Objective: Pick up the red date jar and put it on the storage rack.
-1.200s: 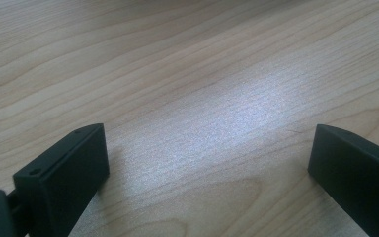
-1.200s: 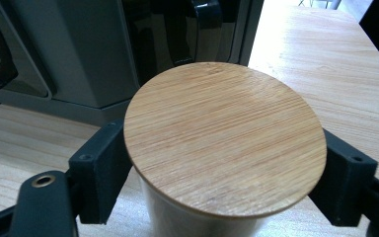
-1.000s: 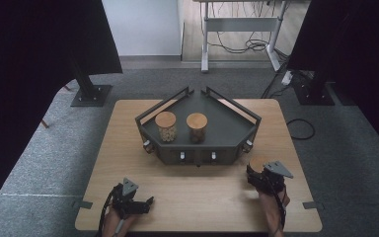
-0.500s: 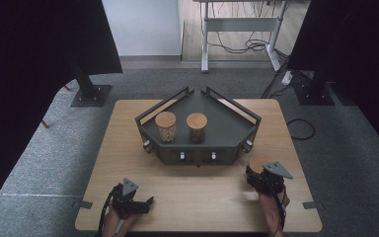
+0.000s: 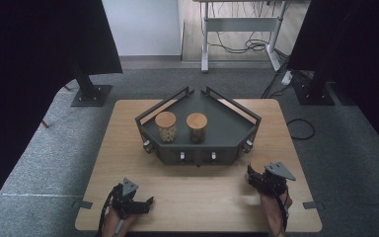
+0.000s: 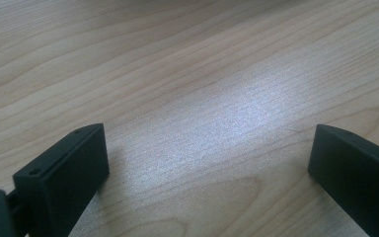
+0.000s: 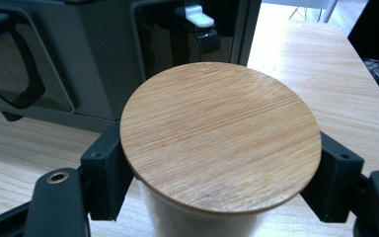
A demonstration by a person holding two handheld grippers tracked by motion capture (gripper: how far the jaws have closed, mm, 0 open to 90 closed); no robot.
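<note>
**A:** Where are you in the job?

**B:** I have the right gripper (image 5: 259, 174) pinching a third jar (image 7: 220, 136), pale-bodied with a round bamboo lid, its jaws pressed against the body just under the lid rim on both sides. The jar sits near the right front corner of the light wooden desk (image 5: 192, 197), just in front of the dark grey five-sided tray (image 5: 227, 118) on its raised base. I judge this as the carry step: the jar is gripped but not yet placed.

**A:** And the left side?

**B:** The left gripper (image 5: 143, 205) rests low at the desk's near left edge, jaws spread wide with nothing but bare wood grain between them.

**A:** What does the next move need?

**B:** Two bamboo-lidded jars (image 5: 166, 126) already stand side by side on the tray's left half. I would lift mine clear of the tray's raised wall, keep it upright, and set it in the free space to their right without knocking them.

**A:** The surroundings?

**B:** Grey carpet (image 5: 355, 148) around the desk, black curtains (image 5: 34, 59) at both sides, and a white-framed table with trailing cables (image 5: 237, 34) beyond.
</note>
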